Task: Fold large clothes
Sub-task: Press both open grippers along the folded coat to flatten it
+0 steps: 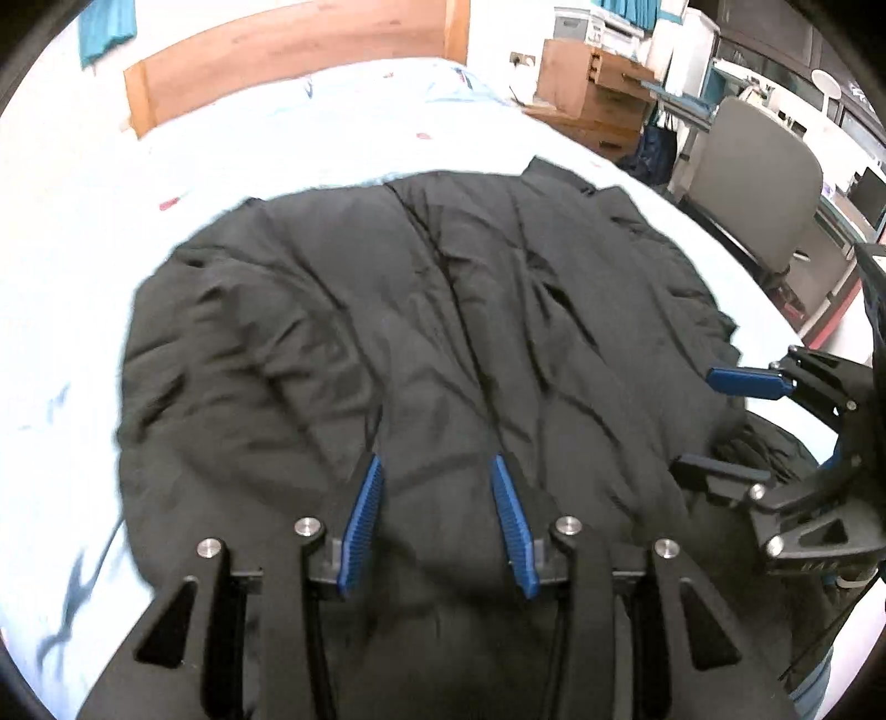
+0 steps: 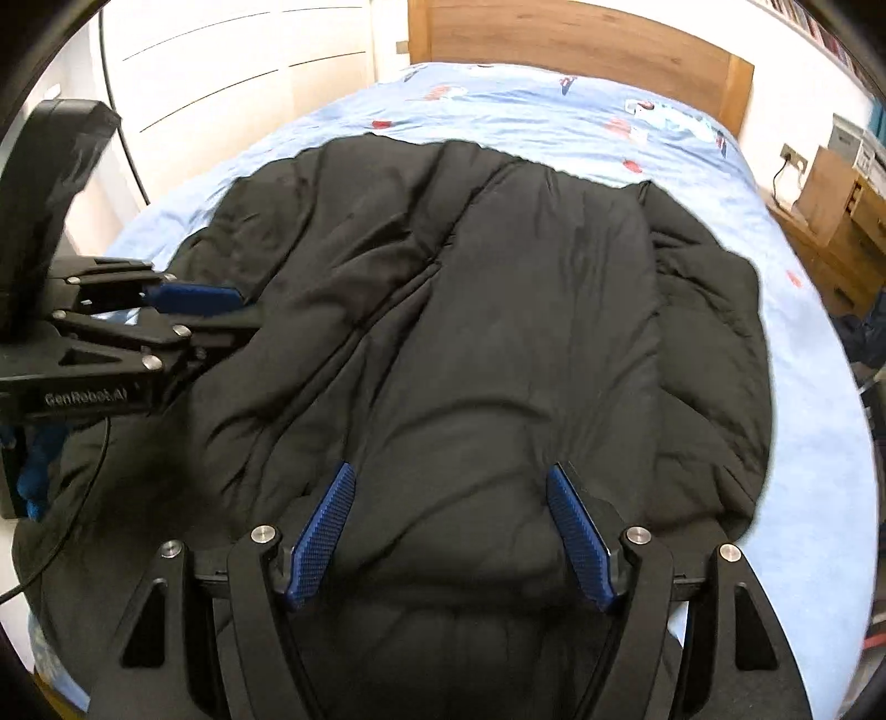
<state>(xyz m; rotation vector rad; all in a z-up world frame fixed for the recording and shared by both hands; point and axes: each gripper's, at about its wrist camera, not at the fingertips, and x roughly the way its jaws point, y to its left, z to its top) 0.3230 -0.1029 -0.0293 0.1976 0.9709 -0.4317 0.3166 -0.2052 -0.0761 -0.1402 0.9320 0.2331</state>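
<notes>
Nearest in the left wrist view: left gripper point(image 1: 437, 471), angled down over the near end of a black padded coat point(image 1: 421, 310), blue ribbed pads point(image 1: 362, 520) set apart with only dark fabric showing in the gap below; no fold pinched, no pad pressing on cloth. Same picture from the right wrist view: right gripper point(image 2: 451, 482) tilted down above the coat's near hem, pads point(image 2: 324, 531) spread wider than the left pair, nothing clamped between, puffy fabric lying slack underneath.

Off to the right edge of the left view, the right gripper seen side-on point(image 1: 736, 421), fingers parted, hovering by the coat's right border. Mirrored at the left edge of the right view, the left gripper side-on point(image 2: 221, 315), one blue pad visible over the coat's left border; whether touching the cloth, cannot tell.

Further out: coat spread flat and lengthwise on a bed point(image 2: 803, 421), creased and quilted, a long seam running up the middle, the right part folded in along its edge. Around the coat on all visible sides, a pale blue sheet point(image 2: 554, 122) with small red and dark prints.

Beyond the sheet, a wooden headboard point(image 2: 581, 39). Left of the bed, white panelled doors point(image 2: 238, 66). Right of the bed, a wooden bedside cabinet point(image 1: 587, 88) and a grey chair point(image 1: 758, 177).
</notes>
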